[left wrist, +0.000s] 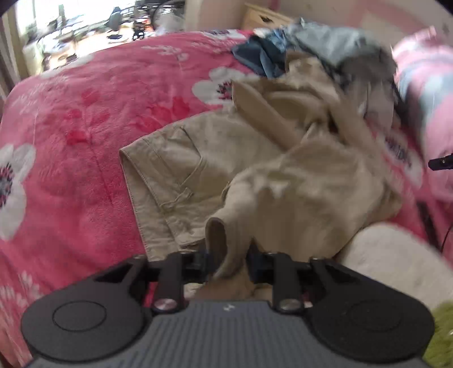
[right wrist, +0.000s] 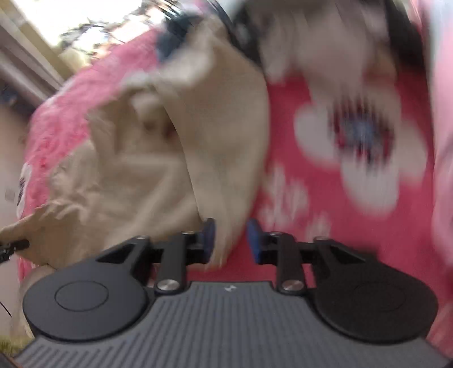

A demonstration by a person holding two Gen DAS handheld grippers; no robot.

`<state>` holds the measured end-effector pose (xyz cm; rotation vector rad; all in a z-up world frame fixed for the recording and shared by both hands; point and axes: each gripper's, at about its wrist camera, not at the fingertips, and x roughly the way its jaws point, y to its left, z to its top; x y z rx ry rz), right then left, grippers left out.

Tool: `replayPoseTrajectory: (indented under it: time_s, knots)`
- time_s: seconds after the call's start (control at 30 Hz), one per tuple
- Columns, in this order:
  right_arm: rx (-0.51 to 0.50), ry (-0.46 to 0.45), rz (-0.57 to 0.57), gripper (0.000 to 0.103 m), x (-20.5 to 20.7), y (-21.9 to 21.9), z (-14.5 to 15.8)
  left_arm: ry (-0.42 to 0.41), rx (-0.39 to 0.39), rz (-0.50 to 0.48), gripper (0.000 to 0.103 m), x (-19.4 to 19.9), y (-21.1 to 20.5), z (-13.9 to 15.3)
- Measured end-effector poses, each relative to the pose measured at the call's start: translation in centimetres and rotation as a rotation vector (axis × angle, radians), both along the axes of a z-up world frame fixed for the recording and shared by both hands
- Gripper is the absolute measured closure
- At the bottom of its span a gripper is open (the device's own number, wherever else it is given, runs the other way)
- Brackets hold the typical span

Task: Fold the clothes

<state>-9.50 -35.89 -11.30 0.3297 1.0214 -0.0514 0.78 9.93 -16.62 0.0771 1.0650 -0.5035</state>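
Beige trousers (left wrist: 198, 158) lie crumpled on a pink floral blanket (left wrist: 70, 127), waistband and pocket to the left, legs bunched to the right. My left gripper (left wrist: 226, 254) stands over their near edge. A raised fold of the beige cloth sits between its parted fingers, which look slack on it. In the blurred right wrist view the same trousers (right wrist: 141, 169) fill the left half. My right gripper (right wrist: 230, 240) is open. An edge of the cloth hangs between its blue pads (right wrist: 254, 240), with a gap of blanket (right wrist: 311, 226) showing beside it.
A heap of blue and grey clothes (left wrist: 311, 42) lies at the far side of the bed. A pink and blue quilt (left wrist: 424, 79) rises on the right. A cream cushion (left wrist: 396, 260) sits near right, and a wooden cabinet (left wrist: 263, 18) stands behind the bed.
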Motion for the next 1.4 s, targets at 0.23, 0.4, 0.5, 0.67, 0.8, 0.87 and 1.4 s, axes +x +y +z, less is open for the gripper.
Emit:
replayPoseTrajectory:
  time_s: [0.23, 0.4, 0.5, 0.67, 0.8, 0.87, 1.4]
  knots:
    - [0.193, -0.299, 0.874, 0.02, 10.2, 11.1, 1.5, -0.024, 0.043, 0.005, 0.077, -0.9, -2.1, 2.3]
    - [0.195, -0.219, 1.293, 0.016, 19.0, 22.8, -6.0, 0.007, 0.136, -0.067, 0.081, -0.9, -3.8, 2.3]
    - [0.14, -0.147, 1.484, 0.018, 20.9, 28.0, -9.8, 0.031, 0.161, -0.086, 0.083, -0.3, -3.7, 2.2]
    - [0.071, -0.07, 1.607, 0.035, 20.6, 32.4, -12.7, 0.066, 0.138, -0.096, 0.083, 0.0, -2.5, 1.4]
    - [0.066, 0.008, 1.56, 0.087, 20.1, 32.1, -12.3, 0.122, 0.067, -0.034, 0.071, -0.6, 0.4, 0.7]
    - [0.121, 0.012, 1.511, 0.089, 19.1, 30.5, -10.3, 0.166, -0.015, 0.03, 0.053, -1.3, 2.7, 1.0]
    - [0.084, 0.209, 1.423, 0.065, 9.2, 30.6, -3.3, 0.517, -0.361, 0.321, 0.034, -5.9, 7.2, -4.7]
